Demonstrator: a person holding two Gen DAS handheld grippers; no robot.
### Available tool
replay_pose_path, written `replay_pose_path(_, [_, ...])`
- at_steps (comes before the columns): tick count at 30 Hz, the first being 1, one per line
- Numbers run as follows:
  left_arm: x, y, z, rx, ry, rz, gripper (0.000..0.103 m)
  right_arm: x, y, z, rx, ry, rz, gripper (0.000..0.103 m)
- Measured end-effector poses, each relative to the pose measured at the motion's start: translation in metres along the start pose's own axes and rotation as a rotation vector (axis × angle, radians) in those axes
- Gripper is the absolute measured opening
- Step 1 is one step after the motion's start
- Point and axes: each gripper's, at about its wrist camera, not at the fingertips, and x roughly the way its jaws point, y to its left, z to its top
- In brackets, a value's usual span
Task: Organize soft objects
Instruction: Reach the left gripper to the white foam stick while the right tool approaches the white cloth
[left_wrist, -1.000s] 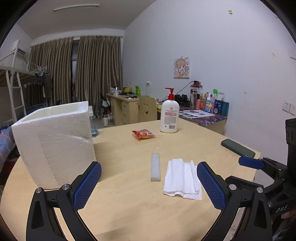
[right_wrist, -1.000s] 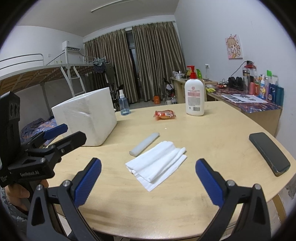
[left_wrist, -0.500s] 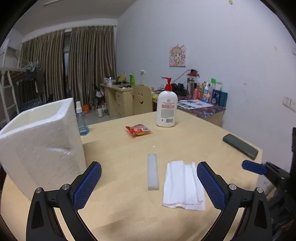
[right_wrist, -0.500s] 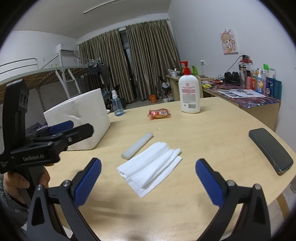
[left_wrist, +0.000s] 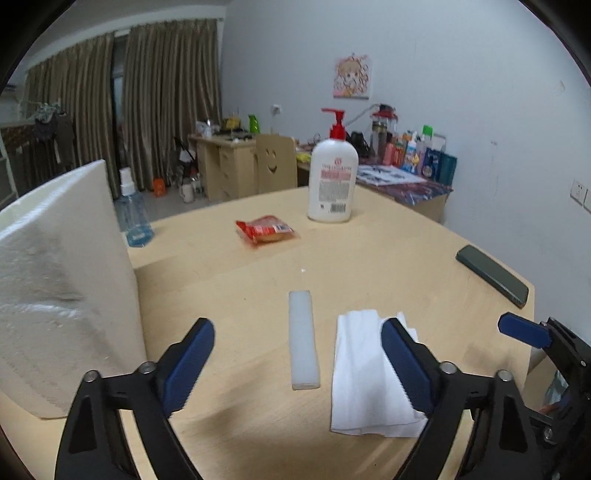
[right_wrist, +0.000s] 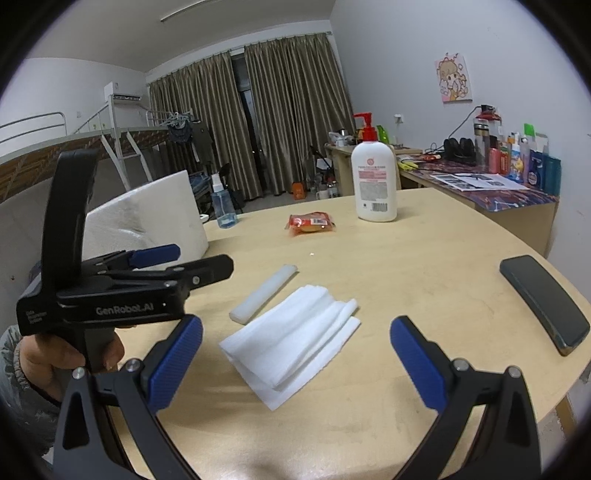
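The left claw (left_wrist: 297, 363) is hovering over the table (left_wrist: 388, 266) with its jaws closing, the white foam strip (left_wrist: 303, 341) lying between them untouched. The right claw (right_wrist: 295, 363) is gaping wide and empty above the folded white cloth (right_wrist: 295, 345), which is lying just beside the strip.

Light: dim, cool indoor light from overhead
Shadows: soft, on the table (left_wrist: 229, 413) around 6 o'clock
Blur: slight motion smear in the left wrist view
Edges: fisheye bending, black corners
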Motion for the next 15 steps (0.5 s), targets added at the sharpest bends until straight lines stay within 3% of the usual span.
replay_pose_path(10, [0.034, 0.004, 0.002, 0.01, 0.122, -0.044, 0.087, 0.007, -0.009, -0.001, 0.013, 0.025, -0.01, 0.103])
replay_pose_path(15, [0.051, 0.002, 0.003, 0.024, 0.168, -0.021, 0.077, 0.01, -0.01, 0.0, 0.016, 0.032, -0.003, 0.103])
